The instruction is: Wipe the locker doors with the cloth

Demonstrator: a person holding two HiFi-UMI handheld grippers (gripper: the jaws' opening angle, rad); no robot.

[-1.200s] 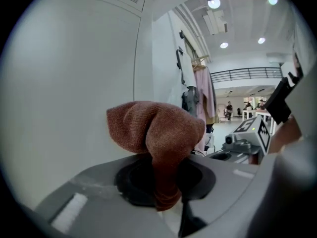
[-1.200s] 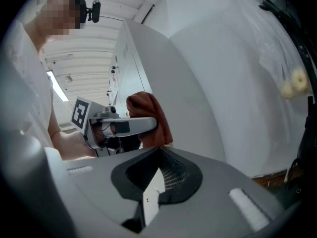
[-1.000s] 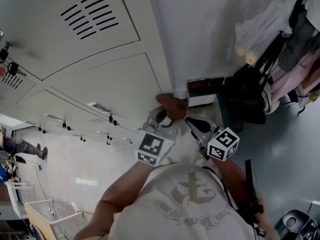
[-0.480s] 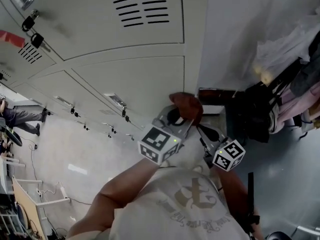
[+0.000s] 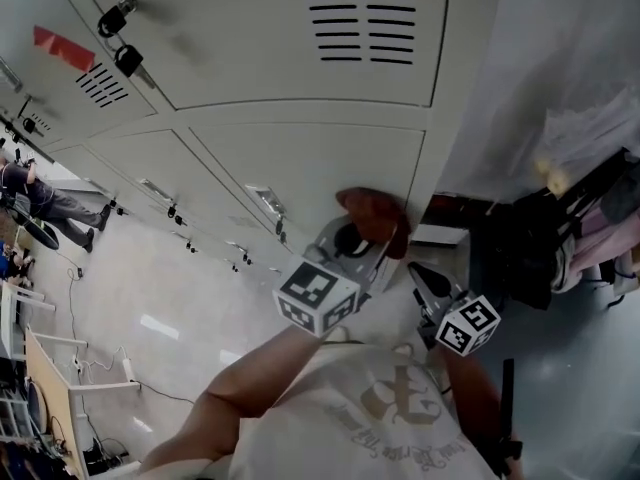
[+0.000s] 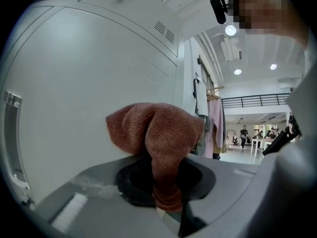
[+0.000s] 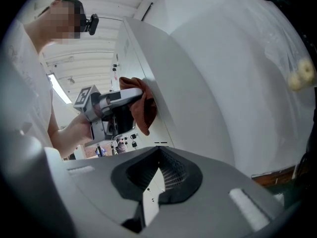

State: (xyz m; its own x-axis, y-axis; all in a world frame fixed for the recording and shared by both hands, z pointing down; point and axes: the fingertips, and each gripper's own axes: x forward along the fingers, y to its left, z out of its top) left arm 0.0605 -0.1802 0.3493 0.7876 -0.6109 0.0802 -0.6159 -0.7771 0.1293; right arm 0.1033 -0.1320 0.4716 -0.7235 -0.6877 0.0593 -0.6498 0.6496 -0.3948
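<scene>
The brown knitted cloth (image 5: 372, 211) is pinched in the left hand-held gripper (image 5: 362, 236) and held against the locker door (image 5: 320, 158), near its right edge. It looks soft, light and floppy, so a bunched fold is best gripped. The door is smooth, hard metal. The right hand-held gripper (image 5: 424, 278) is closed on nothing, right of the door.

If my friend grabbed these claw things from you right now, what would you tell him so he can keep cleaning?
Left claw: shut on the brown cloth, which sits against the grey locker door near its right edge.
Right claw: shut, empty, touching nothing.
Done: can't tell which doors are wiped.
Left to do: sweep the cloth across this door, then the vented door above.
</scene>
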